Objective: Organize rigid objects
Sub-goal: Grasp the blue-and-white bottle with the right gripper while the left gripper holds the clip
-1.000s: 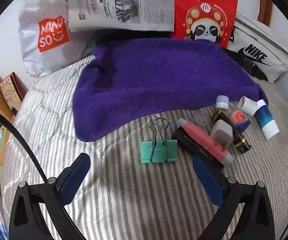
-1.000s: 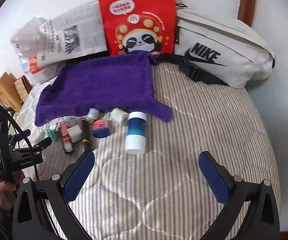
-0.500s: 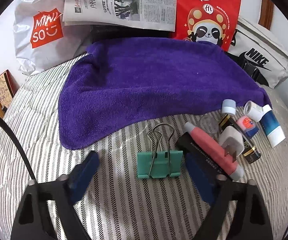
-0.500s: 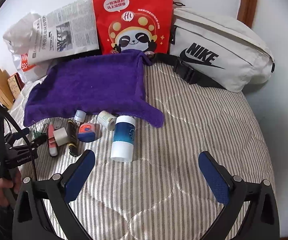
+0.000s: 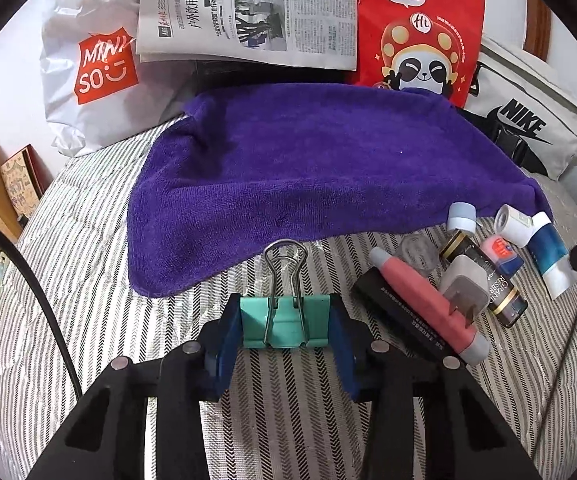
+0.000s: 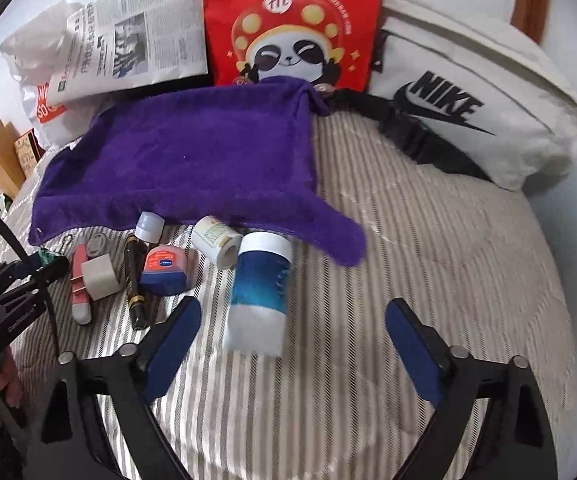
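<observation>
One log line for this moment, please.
left gripper: jaws just closed onto green binder clip | right gripper: jaws open, narrowing, above blue-white bottle | purple towel: bare

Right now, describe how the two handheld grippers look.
Both match: the left gripper and right gripper have black angular frames with cut-outs, silver round bolts and dark blue pads. A black cable curves past the left one.

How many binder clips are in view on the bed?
1. The green binder clip sits on the striped bed cover just below the purple towel, between the left gripper's jaws. Others may be hidden under the towel.
</observation>
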